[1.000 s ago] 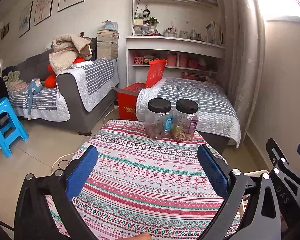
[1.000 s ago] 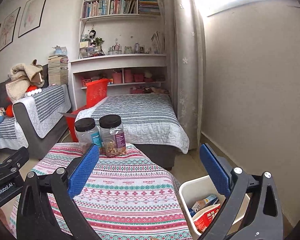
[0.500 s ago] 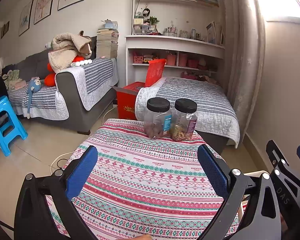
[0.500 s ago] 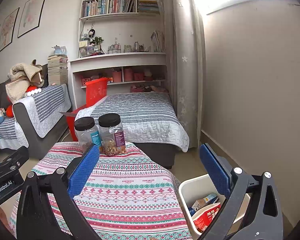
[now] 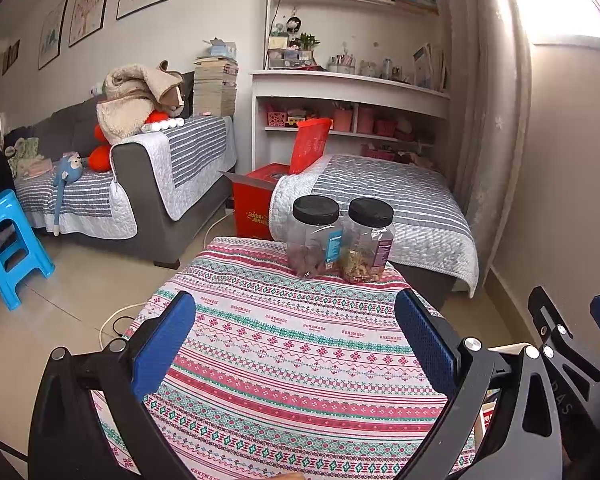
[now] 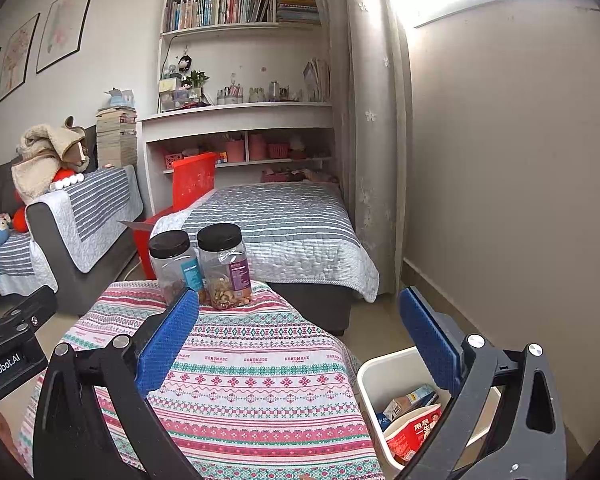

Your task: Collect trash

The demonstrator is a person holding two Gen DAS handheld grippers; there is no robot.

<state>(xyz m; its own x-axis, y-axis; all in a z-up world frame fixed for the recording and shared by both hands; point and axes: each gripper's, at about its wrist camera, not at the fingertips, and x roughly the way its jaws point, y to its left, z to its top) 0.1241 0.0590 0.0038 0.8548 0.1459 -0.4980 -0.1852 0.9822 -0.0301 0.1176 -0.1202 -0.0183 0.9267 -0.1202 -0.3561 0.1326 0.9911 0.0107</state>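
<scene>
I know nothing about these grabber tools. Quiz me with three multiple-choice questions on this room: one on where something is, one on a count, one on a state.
1. Where is the white bin?
A. on the bed
B. on the floor, right of the table
C. on the sofa

2. How many jars stand on the table?
A. one
B. two
C. four

3. How are the left gripper and right gripper?
A. both open, holding nothing
B. both shut on jars
C. left open, right shut on a box

Answers:
1. B: the right wrist view shows the bin low beside the table's right edge, with cartons inside.
2. B: a jar and a second jar, both with black lids, stand side by side at the far edge.
3. A: the blue pads sit wide apart in both views, with nothing between them.
</scene>
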